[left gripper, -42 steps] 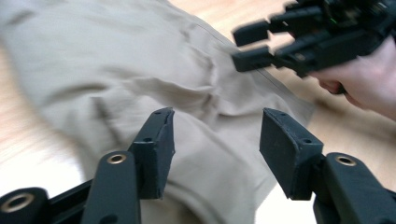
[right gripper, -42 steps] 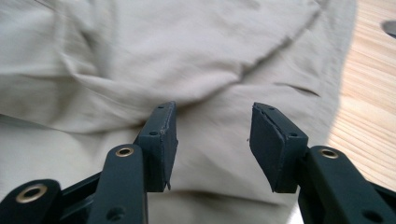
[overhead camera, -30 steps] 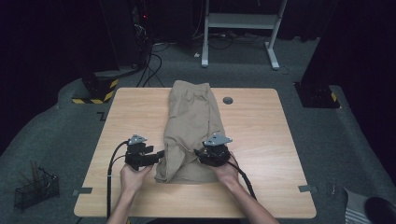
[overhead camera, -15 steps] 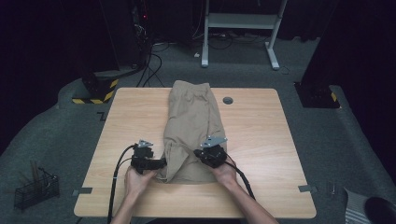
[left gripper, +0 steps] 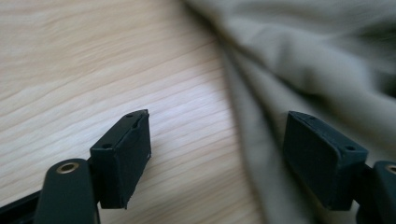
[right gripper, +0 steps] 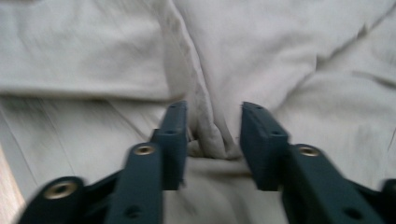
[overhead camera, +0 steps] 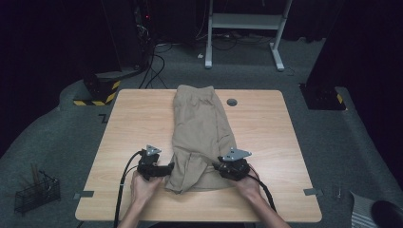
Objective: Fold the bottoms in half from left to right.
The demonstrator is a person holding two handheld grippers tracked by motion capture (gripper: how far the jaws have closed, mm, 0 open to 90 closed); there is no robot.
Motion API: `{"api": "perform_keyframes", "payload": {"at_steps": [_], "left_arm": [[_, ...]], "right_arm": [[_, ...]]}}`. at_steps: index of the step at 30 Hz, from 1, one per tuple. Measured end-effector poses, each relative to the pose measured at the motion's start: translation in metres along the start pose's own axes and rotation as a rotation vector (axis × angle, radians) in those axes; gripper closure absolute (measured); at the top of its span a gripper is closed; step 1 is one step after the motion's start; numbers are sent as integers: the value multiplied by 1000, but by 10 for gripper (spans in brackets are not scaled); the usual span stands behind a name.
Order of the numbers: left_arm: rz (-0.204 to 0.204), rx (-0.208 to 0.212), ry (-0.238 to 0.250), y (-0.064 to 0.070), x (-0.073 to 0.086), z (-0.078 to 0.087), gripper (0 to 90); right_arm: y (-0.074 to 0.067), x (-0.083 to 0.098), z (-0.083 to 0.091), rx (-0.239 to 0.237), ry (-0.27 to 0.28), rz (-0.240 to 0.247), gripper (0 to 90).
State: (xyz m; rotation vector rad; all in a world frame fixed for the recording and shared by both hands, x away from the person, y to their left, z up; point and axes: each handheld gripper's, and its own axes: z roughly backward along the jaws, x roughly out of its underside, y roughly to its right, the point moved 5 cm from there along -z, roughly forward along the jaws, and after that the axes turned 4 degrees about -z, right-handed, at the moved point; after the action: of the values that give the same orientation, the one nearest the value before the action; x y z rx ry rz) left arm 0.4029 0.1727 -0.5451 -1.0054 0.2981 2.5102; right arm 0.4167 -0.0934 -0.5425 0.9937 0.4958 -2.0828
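A khaki garment (overhead camera: 199, 128) lies lengthwise on the wooden table (overhead camera: 133, 123), its near end rumpled. My left gripper (overhead camera: 170, 167) lies at the cloth's near left edge. In the left gripper view this gripper (left gripper: 217, 116) is open, its jaws just having been opening, with one jaw over bare wood (left gripper: 93, 56) and the other over the cloth (left gripper: 303, 56). My right gripper (overhead camera: 216, 166) is at the near right edge. The right gripper (right gripper: 215, 106) is open, its jaws just having been opening, and a raised ridge of cloth (right gripper: 205, 126) stands loosely between them.
A round grey grommet (overhead camera: 231, 101) sits in the table near the garment's far end. On the floor are a wire basket (overhead camera: 35, 192) at the left and a yellow-black striped block (overhead camera: 100, 90). A white desk frame (overhead camera: 247, 28) stands behind.
Both hands have come nearer to the table's front edge. The left gripper closed in on the cloth's left edge, and the right gripper slid back and slightly right along the cloth.
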Motion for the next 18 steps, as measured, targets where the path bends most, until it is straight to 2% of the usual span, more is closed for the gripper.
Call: {"api": "perform_keyframes", "payload": {"at_steps": [3, 6, 7, 10, 13, 16, 17, 18], "left_arm": [[-26, -32, -22, 4, -1, -4, 209], [-22, -91, -53, 1, 0, -13, 213], [-15, -92, -42, -2, -1, -15, 205], [-16, -116, -42, -10, -8, -21, 202], [-10, -152, -38, -23, -19, -31, 198], [36, -150, -43, -36, -28, -41, 188], [36, -149, -52, -38, -30, -41, 191], [43, -145, -41, -39, -32, -40, 201]], "right_arm": [[-5, -10, -3, -13, 11, 19, 575], [-6, -12, -15, -32, -15, 11, 747], [-5, -11, -21, -29, -35, 2, 789], [0, -11, -36, -18, -70, 3, 849], [4, -20, -46, 16, -74, 28, 865], [12, -28, -57, 35, -68, 17, 858], [15, -30, -59, 38, -68, 4, 829], [16, -31, -60, 43, -71, -8, 772]]}}
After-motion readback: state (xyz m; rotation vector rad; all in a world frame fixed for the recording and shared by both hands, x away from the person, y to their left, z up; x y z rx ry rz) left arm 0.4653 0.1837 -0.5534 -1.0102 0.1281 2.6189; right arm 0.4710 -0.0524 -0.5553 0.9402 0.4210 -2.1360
